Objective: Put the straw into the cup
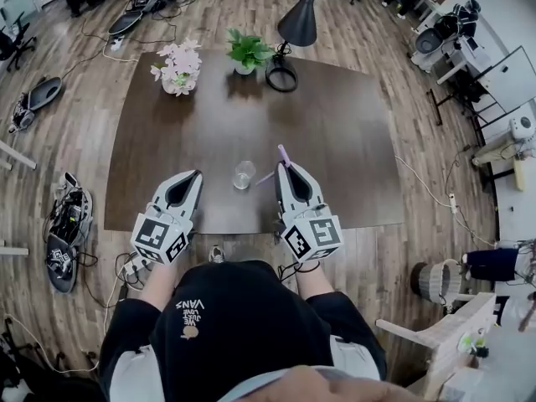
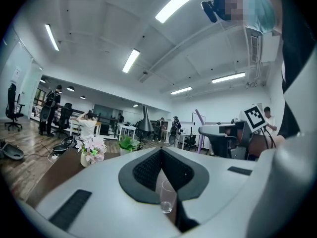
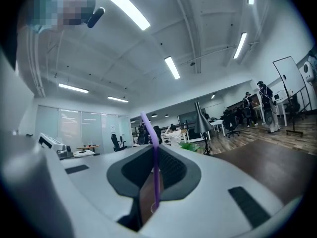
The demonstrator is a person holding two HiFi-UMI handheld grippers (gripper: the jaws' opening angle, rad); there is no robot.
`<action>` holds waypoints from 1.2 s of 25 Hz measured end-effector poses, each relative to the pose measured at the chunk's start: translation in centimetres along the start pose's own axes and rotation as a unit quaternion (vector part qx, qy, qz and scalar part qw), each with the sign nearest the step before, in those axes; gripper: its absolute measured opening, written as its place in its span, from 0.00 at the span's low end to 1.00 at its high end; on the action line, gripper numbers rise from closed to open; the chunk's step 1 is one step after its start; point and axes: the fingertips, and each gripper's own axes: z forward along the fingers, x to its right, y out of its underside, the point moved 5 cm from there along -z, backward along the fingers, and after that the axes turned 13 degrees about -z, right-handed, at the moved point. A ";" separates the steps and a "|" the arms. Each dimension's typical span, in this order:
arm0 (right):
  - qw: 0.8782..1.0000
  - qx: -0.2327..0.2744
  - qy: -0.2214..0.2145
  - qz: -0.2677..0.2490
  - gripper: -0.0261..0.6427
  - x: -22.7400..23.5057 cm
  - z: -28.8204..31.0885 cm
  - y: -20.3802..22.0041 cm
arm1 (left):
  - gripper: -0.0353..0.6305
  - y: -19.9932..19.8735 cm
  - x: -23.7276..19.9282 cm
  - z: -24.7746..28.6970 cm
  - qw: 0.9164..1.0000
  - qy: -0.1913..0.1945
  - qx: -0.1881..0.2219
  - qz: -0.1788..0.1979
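Held level over the near edge of the table [image 1: 335, 141], the right hand-held gripper [image 3: 154, 151] is seen pinching a purple straw [image 3: 155, 177]. In the right gripper view its jaws are pressed onto the straw's shaft, which stands upright between the pads, and the bent top is tipped to the left above them. In the head view this hand-held gripper [image 1: 285, 167] is placed just to the right of the clear glass cup [image 1: 244, 174]. The straw's [image 1: 283, 152] upper end is shown above the jaw tips, and its lower end is angled down toward the cup without reaching it.

Just to the left of the cup, the left hand-held gripper [image 1: 196, 174] is also pointed level across the table. In the left gripper view its [image 2: 159, 151] jaws are brought together at the tips with nothing caught between them, and the cup [image 2: 167, 197] is seen beyond them through the gap lower down. The cup is stood upright and empty on the table, between the two hand-held grippers and close to the near edge.

Well beyond the cup, along the far edge, a pot of pink flowers [image 1: 178, 65] is set to the left. A green potted plant [image 1: 248, 50] is placed almost straight behind the cup, and a black lamp [image 1: 299, 19] with a ring base is found just right of that plant.
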 end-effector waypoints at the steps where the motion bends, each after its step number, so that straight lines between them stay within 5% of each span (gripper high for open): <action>1: 1.000 -0.001 0.000 0.000 0.10 0.1 0.2 -0.1 | 0.07 -0.1 -0.1 0.1 1.000 0.000 0.001 -0.001; 30: 0.998 0.003 -0.057 0.005 0.10 2.6 5.2 0.3 | 0.07 -1.5 -0.9 3.9 0.999 -0.037 0.021 -0.006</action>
